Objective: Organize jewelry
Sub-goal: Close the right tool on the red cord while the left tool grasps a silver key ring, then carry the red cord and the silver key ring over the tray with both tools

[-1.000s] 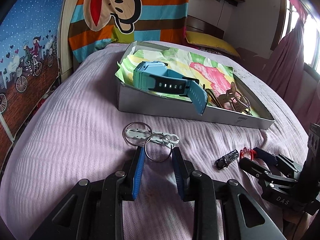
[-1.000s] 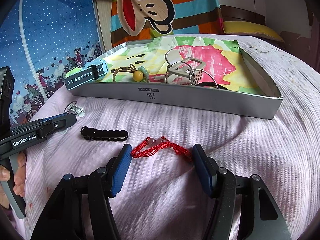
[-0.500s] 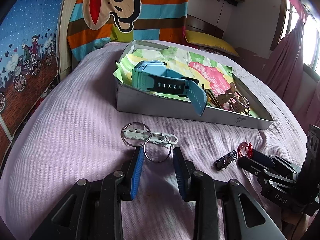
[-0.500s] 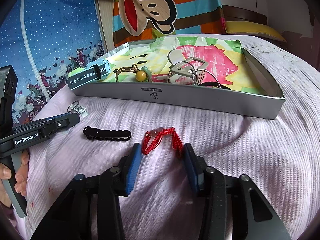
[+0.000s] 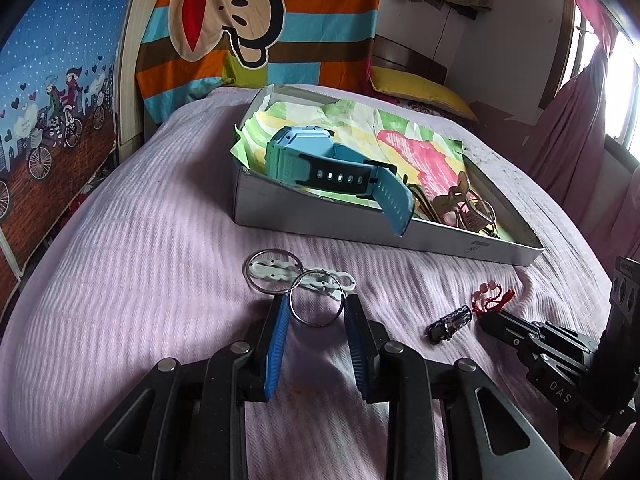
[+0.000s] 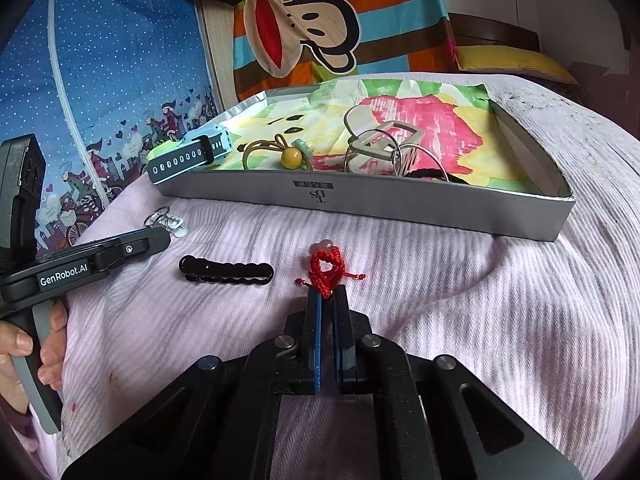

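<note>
Right gripper has its fingers pinched tight on the red cord bracelet, which lies bunched on the lilac bed cover, near side of the grey tray. Over on the left, the left gripper hovers with fingers spread wide either side of a silver ring, not gripping it yet; that ring overlaps a white clip and a second ring.

Progress check: a fair bit looks sorted already. The blue watch, a yellow-bead hair tie and some metal rings and clips sit in the tray. By my count, left out on the bed are the red bracelet, the black wavy hair clip just left of it, and the ring-and-clip cluster. Roughly halfway, I'd say.
</note>
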{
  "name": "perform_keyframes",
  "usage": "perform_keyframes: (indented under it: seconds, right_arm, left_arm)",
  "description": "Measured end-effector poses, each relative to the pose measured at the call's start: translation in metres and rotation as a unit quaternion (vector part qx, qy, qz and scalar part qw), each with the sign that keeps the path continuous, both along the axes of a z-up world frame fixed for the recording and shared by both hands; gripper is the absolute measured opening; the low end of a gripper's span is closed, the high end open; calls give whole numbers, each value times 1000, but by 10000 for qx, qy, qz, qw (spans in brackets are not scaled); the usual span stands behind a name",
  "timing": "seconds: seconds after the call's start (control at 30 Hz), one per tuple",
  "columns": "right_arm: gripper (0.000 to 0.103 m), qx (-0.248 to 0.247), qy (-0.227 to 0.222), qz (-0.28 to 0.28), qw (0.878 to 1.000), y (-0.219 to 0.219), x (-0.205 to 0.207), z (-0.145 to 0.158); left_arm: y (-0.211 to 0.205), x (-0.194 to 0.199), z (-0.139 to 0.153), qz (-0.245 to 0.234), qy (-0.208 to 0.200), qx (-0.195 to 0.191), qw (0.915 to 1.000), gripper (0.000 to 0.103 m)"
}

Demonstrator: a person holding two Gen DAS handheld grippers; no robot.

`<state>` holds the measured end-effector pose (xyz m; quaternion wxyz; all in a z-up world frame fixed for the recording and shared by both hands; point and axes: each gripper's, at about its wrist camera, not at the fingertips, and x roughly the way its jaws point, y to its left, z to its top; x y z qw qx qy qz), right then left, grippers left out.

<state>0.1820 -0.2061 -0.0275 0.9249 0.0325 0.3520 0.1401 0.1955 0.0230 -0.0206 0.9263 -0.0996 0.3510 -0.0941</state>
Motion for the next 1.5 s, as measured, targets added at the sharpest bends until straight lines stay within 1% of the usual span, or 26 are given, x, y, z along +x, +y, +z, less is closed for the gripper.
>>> perform_keyframes:
  seconds: [0.23, 0.33, 0.47, 0.63, 0.8, 0.93, 1.07, 1.2, 1.37, 1.5]
  right_arm:
    - [4, 91, -121, -16, 9999, -3, -3, 3]
    - [4, 123, -216, -16, 9997, -5, -5, 5]
    - [4, 127, -355, -11, 9993, -5, -9, 8]
    - [4, 156, -561, -15, 9983, -8, -14, 14]
    - [4, 97, -724, -58, 9973, -8, -20, 21]
    - [4, 127, -860, -85, 9962, -9, -24, 29]
    - [4, 282, -1023, -154, 9942, -14, -24, 38]
    - [4, 513, -1276, -279, 9901, -23, -17, 52]
    - [4, 665, -1429, -453, 9865, -36, 6, 65]
    - [4, 623, -1430, -565, 9861, -37, 21, 64]
  left_arm:
    - [-4, -13, 5, 79, -198, 120, 9997, 27]
    - [-7, -20, 10, 112, -365, 205, 9991, 27]
    - [-12, -29, 20, 143, -615, 351, 9974, 27]
    - [-9, -37, 33, 203, -865, 398, 9952, 27]
    - [-10, -39, 45, 266, -995, 526, 9933, 27]
    - [-19, -43, 56, 226, -1123, 697, 9910, 27]
    - [-31, -42, 71, 28, -1191, 894, 9888, 27]
    - [-40, -30, 91, -166, -1247, 683, 9897, 27]
    - [-59, -2, 108, -342, -1249, 639, 9895, 27]
    - [-76, 27, 109, -446, -1094, 660, 9908, 27]
